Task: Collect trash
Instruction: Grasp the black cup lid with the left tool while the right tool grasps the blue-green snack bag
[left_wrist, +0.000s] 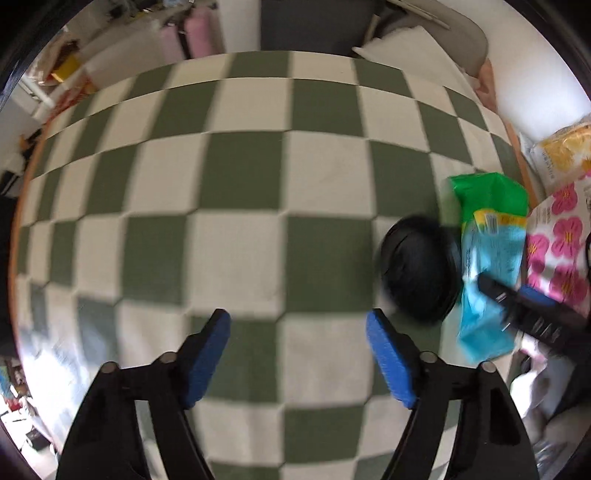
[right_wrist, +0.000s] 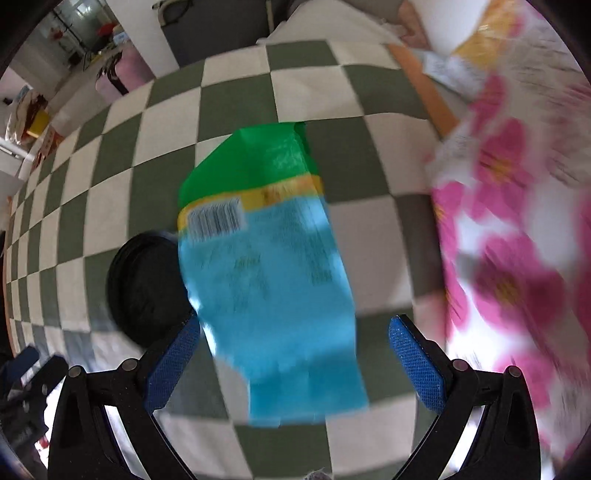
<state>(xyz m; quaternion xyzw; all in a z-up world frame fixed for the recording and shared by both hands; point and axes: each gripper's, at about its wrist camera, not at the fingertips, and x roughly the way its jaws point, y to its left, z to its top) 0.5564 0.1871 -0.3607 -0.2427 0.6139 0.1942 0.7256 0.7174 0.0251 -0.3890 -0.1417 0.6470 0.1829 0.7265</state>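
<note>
A blue and green snack wrapper (right_wrist: 266, 266) with a barcode lies on the green and white checkered cloth (right_wrist: 110, 155). My right gripper (right_wrist: 295, 354) is open, its blue pads on either side of the wrapper's near end. A black round lid (right_wrist: 144, 284) sits just left of the wrapper, partly under it. In the left wrist view the wrapper (left_wrist: 487, 266) and the lid (left_wrist: 417, 269) are at the right, with my right gripper's finger (left_wrist: 517, 299) over the wrapper. My left gripper (left_wrist: 299, 350) is open and empty above bare cloth.
A white packet with pink flowers (right_wrist: 509, 229) lies right of the wrapper, also in the left wrist view (left_wrist: 557, 243). A yellow and white bag (left_wrist: 561, 151) lies beyond it. The table's orange edge (right_wrist: 424, 85) runs at the far right. Room clutter stands beyond the table.
</note>
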